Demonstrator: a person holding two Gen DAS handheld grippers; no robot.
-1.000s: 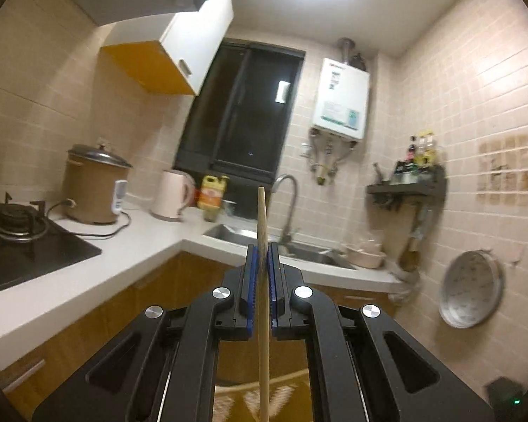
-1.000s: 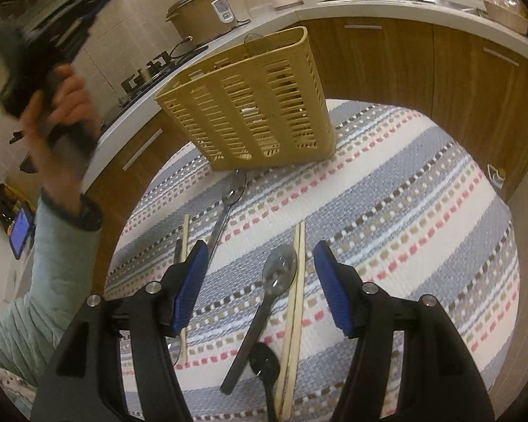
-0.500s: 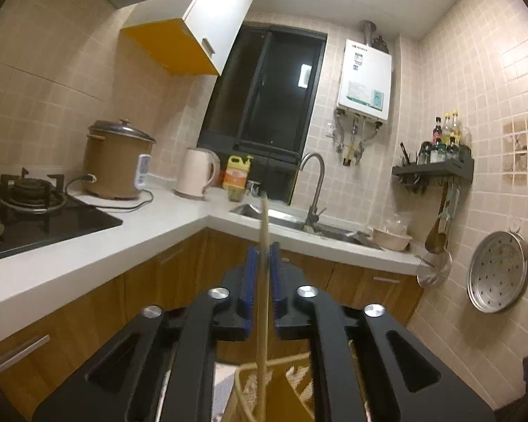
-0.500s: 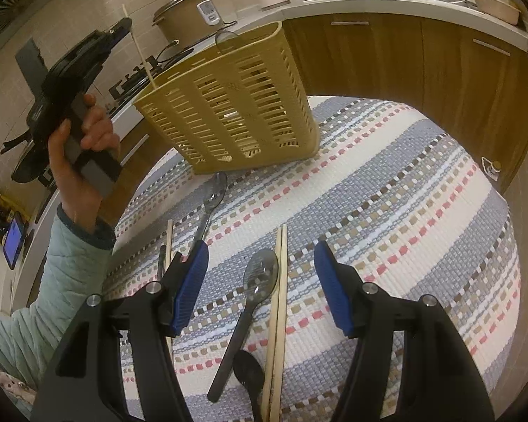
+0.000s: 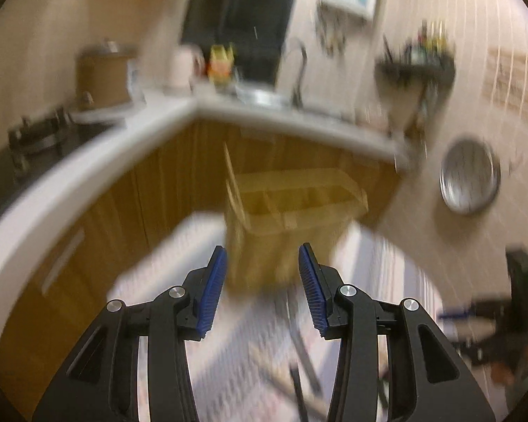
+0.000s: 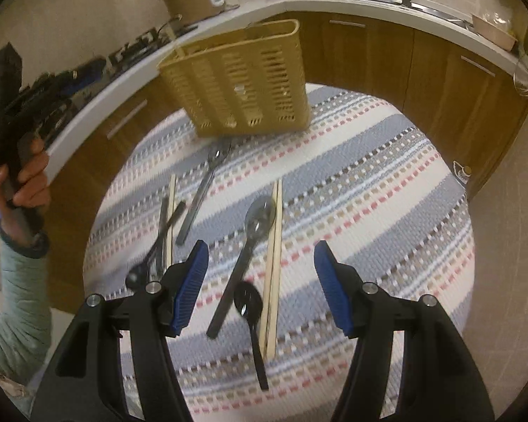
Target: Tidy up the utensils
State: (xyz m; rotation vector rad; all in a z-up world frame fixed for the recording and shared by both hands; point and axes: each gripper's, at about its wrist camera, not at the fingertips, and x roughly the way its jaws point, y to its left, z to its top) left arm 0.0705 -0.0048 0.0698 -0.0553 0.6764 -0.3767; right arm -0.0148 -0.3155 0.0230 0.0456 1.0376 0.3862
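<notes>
Both tongs stand parted with nothing between the pads. Left gripper (image 5: 260, 288) has just been opening, its blue jaws now moderately apart and empty; a single chopstick (image 5: 233, 183) leans in the left end compartment of the tan utensil caddy (image 5: 299, 197), at about twelve o'clock from those jaws, which suggests it was let go there so it would stand upright against the wall. That view is heavily blurred, so whether the stick has settled I cannot tell.

Right gripper (image 6: 260, 281) is spread wide and points down at the striped cloth (image 6: 369, 183), hovering above a steel spoon (image 6: 253, 232), a pair of chopsticks (image 6: 274, 260) just beside it at three o'clock, and a black spoon (image 6: 251, 320) partly overlapping them. The wide spread probably serves to straddle one of these. At ten o'clock lie a further chopstick (image 6: 171, 218), a dark utensil crossing it, and a fork-like steel piece (image 6: 202, 193) near the caddy's foot. Most utensils are not yet sorted.
</notes>
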